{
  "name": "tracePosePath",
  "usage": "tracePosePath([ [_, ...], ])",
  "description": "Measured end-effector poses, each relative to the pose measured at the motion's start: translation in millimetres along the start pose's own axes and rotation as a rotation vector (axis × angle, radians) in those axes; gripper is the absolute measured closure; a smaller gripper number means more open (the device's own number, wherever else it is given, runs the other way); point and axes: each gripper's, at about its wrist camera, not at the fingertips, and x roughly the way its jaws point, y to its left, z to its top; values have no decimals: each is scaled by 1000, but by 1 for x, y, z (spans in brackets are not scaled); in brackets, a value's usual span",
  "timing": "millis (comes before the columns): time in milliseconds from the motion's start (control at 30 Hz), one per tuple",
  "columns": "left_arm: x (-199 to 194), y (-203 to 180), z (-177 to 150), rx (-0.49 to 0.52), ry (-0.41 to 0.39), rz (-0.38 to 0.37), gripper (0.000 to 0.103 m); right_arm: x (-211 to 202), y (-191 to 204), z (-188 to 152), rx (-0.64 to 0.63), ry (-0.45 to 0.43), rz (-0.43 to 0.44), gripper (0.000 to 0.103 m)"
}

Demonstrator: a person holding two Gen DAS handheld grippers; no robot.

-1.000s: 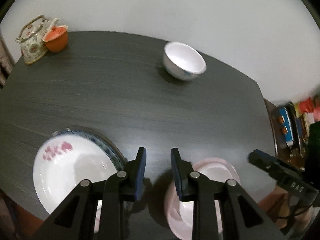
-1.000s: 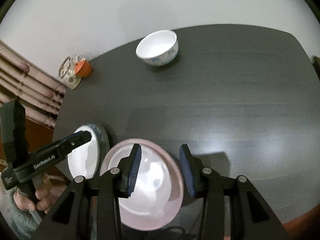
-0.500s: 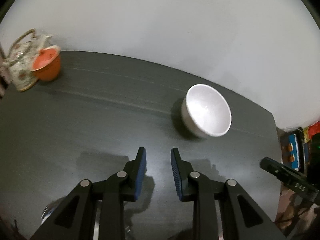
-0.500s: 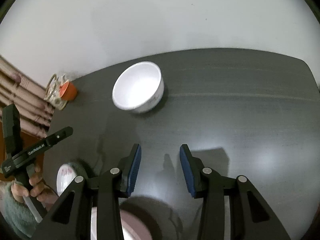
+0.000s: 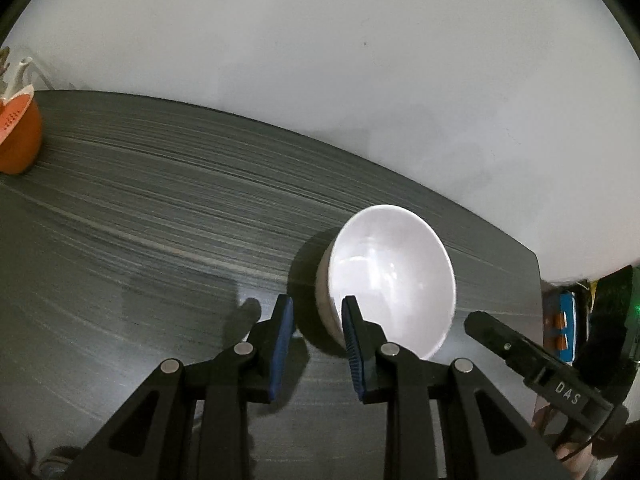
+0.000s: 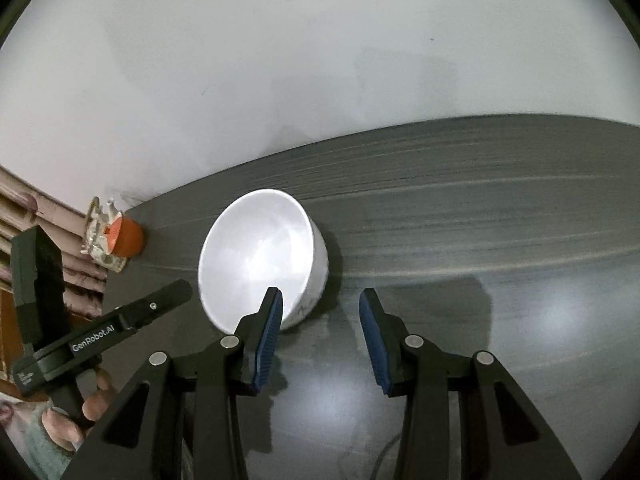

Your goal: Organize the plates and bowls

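Observation:
A white bowl (image 5: 394, 276) stands upright on the dark table (image 5: 160, 216). My left gripper (image 5: 316, 320) is open, with the bowl's near-left rim between its fingertips. In the right wrist view the same bowl (image 6: 260, 264) sits just left of my right gripper (image 6: 320, 314), which is open; its left finger overlaps the bowl's near-right rim. Neither gripper holds anything. The plates and the pink bowl are out of view.
An orange cup (image 5: 16, 140) and a patterned teapot (image 6: 98, 236) stand at the table's far left corner, against the white wall. The table's right edge (image 5: 536, 280) is near the bowl, with clutter beyond it. The other hand-held gripper (image 6: 120, 324) shows at the left.
Both grippers have moved forward across the table to the white bowl. The plates and pink bowl have dropped out of view below. Both grippers stay open.

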Motion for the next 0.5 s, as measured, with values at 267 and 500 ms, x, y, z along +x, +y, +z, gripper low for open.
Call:
tracePosePath([
  [267,22,-1,6,-13,21,-11,77,26,6,8,7,26,11,64],
  [500,41,-7,5,-23,38,-4,77,28,3,10,9,26,10,65],
])
